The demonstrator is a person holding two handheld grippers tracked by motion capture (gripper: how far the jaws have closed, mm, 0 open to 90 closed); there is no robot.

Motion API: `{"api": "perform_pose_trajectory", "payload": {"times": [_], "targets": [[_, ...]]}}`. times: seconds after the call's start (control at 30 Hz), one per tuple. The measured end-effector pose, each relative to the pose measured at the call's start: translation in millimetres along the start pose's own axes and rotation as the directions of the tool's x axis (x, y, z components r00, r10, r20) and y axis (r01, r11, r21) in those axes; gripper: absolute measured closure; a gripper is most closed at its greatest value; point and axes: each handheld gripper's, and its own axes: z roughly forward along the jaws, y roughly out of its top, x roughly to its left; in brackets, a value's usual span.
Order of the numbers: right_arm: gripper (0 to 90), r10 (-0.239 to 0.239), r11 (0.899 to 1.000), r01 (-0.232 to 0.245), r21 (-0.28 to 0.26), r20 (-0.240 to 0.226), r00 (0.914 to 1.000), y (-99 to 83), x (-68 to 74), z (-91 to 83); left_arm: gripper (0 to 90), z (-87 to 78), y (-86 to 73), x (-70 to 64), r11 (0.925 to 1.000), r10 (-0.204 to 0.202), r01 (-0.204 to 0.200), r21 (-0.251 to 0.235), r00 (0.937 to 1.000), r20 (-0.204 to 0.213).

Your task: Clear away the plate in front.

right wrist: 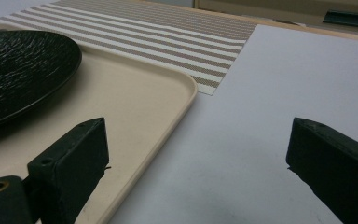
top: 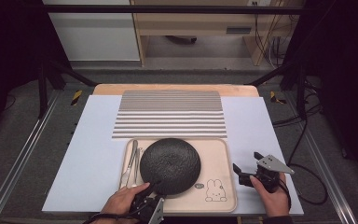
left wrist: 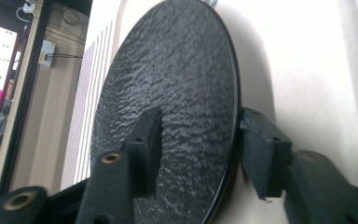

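High view, nearest edge of the table: the left gripper (top: 153, 190) has its jaws clamped on the near rim of the black plate (top: 170, 164), one jaw over the textured top face and one beneath, as the left gripper view confirms (left wrist: 193, 154). The plate sits on the beige tray (top: 216, 154), apparently tilted with its near edge raised, though whether the far edge rests on the tray cannot be told. To the right, the right gripper (top: 248, 167) hangs just beside the tray's right rim with its jaws wide apart and nothing between them; the right gripper view shows its jaws astride the tray's rim and the pale blue sheet (right wrist: 279, 93). On the tray's left side, beside the plate, lie metal utensils (top: 131, 164). Beyond the tray lies the striped placemat (top: 170, 114), bare. Judged status: the grasp on the plate is complete and the lift appears begun; transfer off the tray, probably to the placemat, remains, and the utensils are untouched.
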Motion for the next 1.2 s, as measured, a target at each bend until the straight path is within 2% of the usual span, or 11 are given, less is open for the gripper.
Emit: {"api": "perform_pose_trajectory", "payload": {"times": [0.27, 0.4, 0.5, 0.57, 0.67, 0.73, 0.77, 0.93, 1.0, 1.13, 1.2], "targets": [[6.0, -0.002, 1.000, 0.002, 0.001, -0.002, 1.0000, 0.1, 0.4, 0.2, 37.2, -10.4, 13.4, 9.4, 0.9905, -0.112, 0.112, -0.080, 0.9937, 0.010], [6.0, -0.003, 1.000, 0.003, 0.001, -0.002, 1.0000, 0.2, 0.6, 0.2, 31.0, -10.1, 18.9, 12.7, 0.9729, -0.196, 0.196, -0.122, 0.9805, 0.019], [6.0, -0.001, 1.000, 0.001, 0.000, -0.003, 1.0000, 0.4, 0.8, -0.1, 27.5, -10.3, 20.9, 17.1, 0.9611, -0.243, 0.241, -0.134, 0.9699, 0.003], [6.0, -0.003, 1.000, 0.003, 0.000, -0.003, 1.0000, 0.4, 0.7, 0.1, 24.5, -7.9, 20.3, 20.4, 0.9533, -0.277, 0.273, -0.128, 0.9609, -0.009], [6.0, -0.002, 1.000, 0.002, 0.001, -0.004, 1.0000, 0.5, 1.3, 0.2, 20.6, -2.8, 16.8, 24.8, 0.9297, -0.349, 0.343, -0.133, 0.9371, -0.018], [6.0, -0.004, 1.000, 0.004, 0.000, -0.003, 1.0000, 0.5, 1.3, 0.1, 17.6, -0.2, 15.0, 26.4, 0.9237, -0.368, 0.361, -0.128, 0.9295, -0.029], [6.0, -0.004, 1.000, 0.004, 0.000, -0.003, 1.0000, 0.5, 1.3, 0.0, 16.7, 1.2, 13.3, 27.6, 0.9169, -0.385, 0.378, -0.129, 0.9222, -0.036], [5.9, -0.004, 1.000, 0.004, 0.000, -0.003, 1.0000, 0.4, 1.3, 0.1, 15.1, 4.5, 4.0, 33.2, 0.8956, -0.437, 0.428, -0.121, 0.8973, -0.061], [5.9, -0.005, 1.000, 0.005, 0.000, -0.003, 1.0000, 0.5, 1.4, 0.1, 14.7, 3.4, -0.6, 35.7, 0.8832, -0.462, 0.451, -0.130, 0.8835, -0.077], [5.9, -0.004, 1.000, 0.004, -0.001, -0.001, 1.0000, 0.4, 1.4, -0.1, 13.6, 0.2, -8.1, 41.8, 0.8656, -0.496, 0.481, -0.138, 0.8621, -0.104], [5.8, -0.004, 1.000, 0.004, -0.001, -0.001, 1.0000, 0.4, 1.4, -0.1, 13.2, -0.4, -12.0, 44.7, 0.8510, -0.521, 0.505, -0.146, 0.8465, -0.111]]}}
